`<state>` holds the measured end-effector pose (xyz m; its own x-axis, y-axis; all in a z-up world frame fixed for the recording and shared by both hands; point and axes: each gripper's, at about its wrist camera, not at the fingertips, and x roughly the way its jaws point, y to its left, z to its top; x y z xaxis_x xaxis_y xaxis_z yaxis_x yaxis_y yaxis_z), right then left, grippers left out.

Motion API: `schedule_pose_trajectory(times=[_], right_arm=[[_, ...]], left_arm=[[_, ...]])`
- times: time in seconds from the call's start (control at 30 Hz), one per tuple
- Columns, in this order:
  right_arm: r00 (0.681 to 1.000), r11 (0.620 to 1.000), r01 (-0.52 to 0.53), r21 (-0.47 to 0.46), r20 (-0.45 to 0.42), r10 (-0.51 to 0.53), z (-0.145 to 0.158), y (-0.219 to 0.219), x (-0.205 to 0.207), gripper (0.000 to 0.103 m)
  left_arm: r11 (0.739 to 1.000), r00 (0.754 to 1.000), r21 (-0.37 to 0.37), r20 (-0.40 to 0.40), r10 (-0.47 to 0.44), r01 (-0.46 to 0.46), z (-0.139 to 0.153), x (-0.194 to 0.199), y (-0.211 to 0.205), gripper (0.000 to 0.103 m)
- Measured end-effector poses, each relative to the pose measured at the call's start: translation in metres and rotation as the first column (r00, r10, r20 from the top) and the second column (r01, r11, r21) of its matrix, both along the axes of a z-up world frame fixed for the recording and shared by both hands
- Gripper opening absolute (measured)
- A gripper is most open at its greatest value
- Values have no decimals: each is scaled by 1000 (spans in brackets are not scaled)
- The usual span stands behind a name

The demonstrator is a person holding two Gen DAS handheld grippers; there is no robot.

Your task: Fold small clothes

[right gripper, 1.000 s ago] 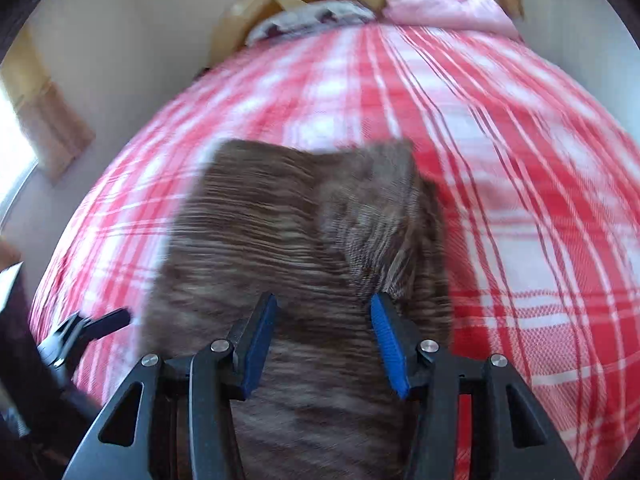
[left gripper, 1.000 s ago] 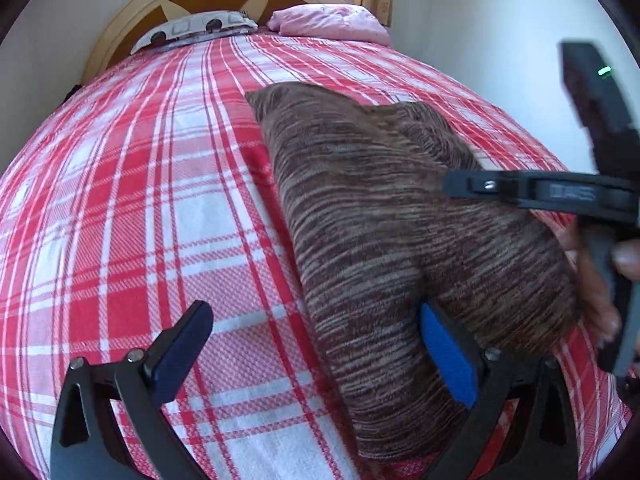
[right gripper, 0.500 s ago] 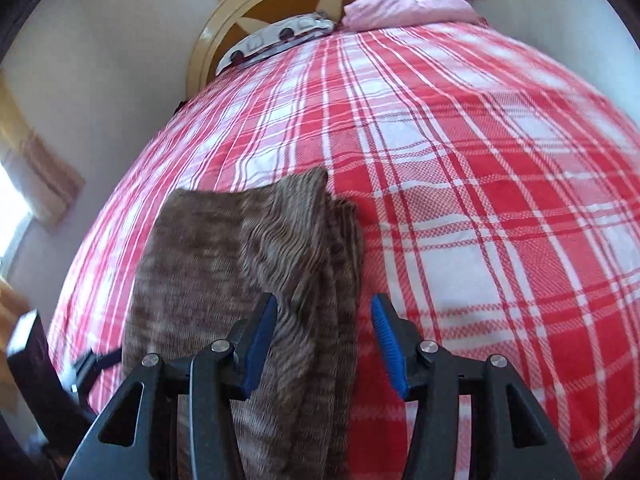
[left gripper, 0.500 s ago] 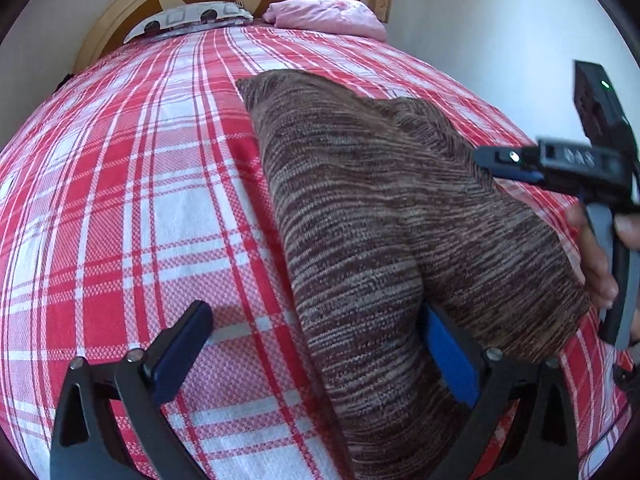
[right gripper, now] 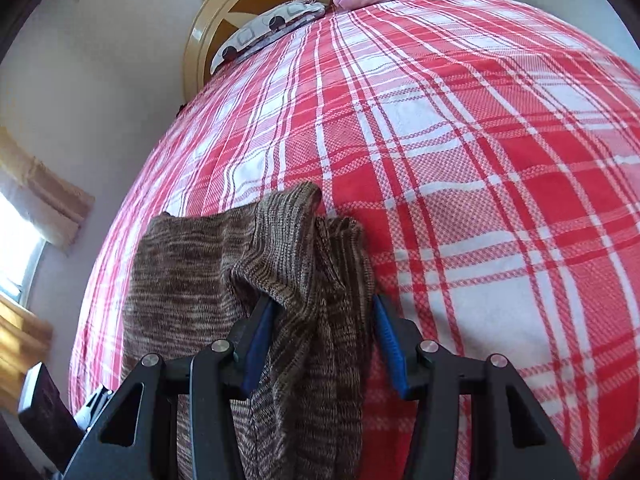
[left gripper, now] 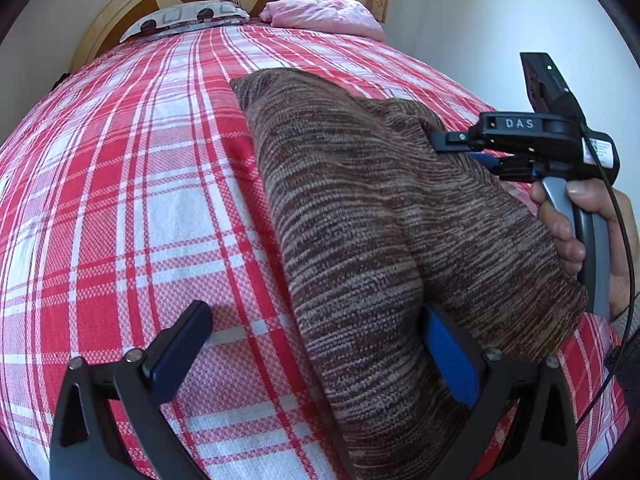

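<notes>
1. A brown striped knitted garment (left gripper: pixel 360 208) is lying on a bed covered by a red and white checked bedspread (left gripper: pixel 132 184), toward the foot end, well away from the headboard (left gripper: pixel 120 12).
2. The garment is lying partly folded, with one thick layer doubled over another; its far edge is pointing toward the headboard.
3. The left gripper (left gripper: pixel 320 356) is standing wide open at the garment's near end: its left finger is hanging over bare bedspread, and its right blue pad is lying against the garment's fold, not pinching it.
4. The right gripper (right gripper: pixel 324 340) is sitting about half open with a bunched fold of the garment between its blue pads; the left pad is touching the cloth, but I cannot tell whether the pads are actually pressing on it.
5. A hand (left gripper: pixel 576 232) is holding the right gripper's handle on the garment's side away from the left gripper.
6. Two pillows, one patterned (left gripper: pixel 184 16) and one pink (left gripper: pixel 324 16), are resting against the headboard, well apart from the garment.
</notes>
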<state>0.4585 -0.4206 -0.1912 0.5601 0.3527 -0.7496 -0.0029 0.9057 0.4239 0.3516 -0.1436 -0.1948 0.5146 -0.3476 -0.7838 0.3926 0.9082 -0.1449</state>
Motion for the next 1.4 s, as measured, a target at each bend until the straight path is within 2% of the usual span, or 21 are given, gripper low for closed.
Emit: schedule_pose_trajectory(times=[0.07, 0.1, 0.17, 0.27, 0.33, 0.37, 0.43, 0.5, 0.53, 0.63, 0.7, 0.8, 0.93, 1.13, 1.4], right_arm=[[1000, 1000, -8, 4, 1, 8, 0, 2, 1, 47], [1000, 1000, -14, 10, 1, 14, -1, 3, 1, 39], [999, 996, -30, 79, -11, 31, -3, 1, 2, 31], [999, 994, -29, 104, -15, 30, -5, -1, 1, 27], [999, 993, -32, 117, -15, 34, -6, -1, 0, 24], [999, 991, -32, 128, -15, 34, -6, -2, -1, 22], [999, 990, -32, 135, -10, 34, -5, -2, -4, 20], [999, 993, -35, 116, 5, 35, -2, 2, -8, 19], [999, 994, -32, 102, 14, 31, 1, 4, -11, 19], [998, 997, -34, 70, 48, 30, 13, 12, -22, 18], [998, 997, -36, 68, 63, 32, 21, 16, -28, 18], [994, 998, -52, 38, 93, 49, 37, 27, -39, 18], [991, 996, -76, -48, 109, 81, 56, 51, -55, 18], [981, 991, -130, -20, 144, 132, 75, 86, -77, 17], [957, 973, -231, 11, 181, 225, 87, 163, -95, 18]], left_arm=[[1000, 1000, 0, -1, -4, 4, 0, 0, 0, 103], [1000, 1000, 1, -2, -6, 6, 0, 1, 0, 103], [1000, 1000, 2, -5, -14, 14, 0, 1, -2, 103], [999, 999, 3, -4, -34, 34, 1, 1, -5, 101], [998, 998, -13, 1, -67, 67, 3, -3, -7, 88], [997, 997, -18, 6, -80, 80, 4, -5, -8, 84], [992, 993, -38, 9, -119, 120, 5, -10, -13, 64], [992, 993, -35, 17, -118, 119, 6, -12, -14, 59], [992, 992, -34, 27, -122, 123, 7, -14, -14, 51], [993, 991, -12, 63, -119, 120, 13, -21, -14, 36], [993, 990, -11, 76, -119, 120, 18, -26, -10, 32], [993, 991, -35, 78, -113, 116, 25, -32, 0, 30], [992, 990, -38, 75, -118, 121, 34, -45, 14, 30], [995, 990, -58, 117, -77, 84, 54, -67, 54, 30], [999, 989, -40, 147, 18, -12, 67, -99, 110, 29]])
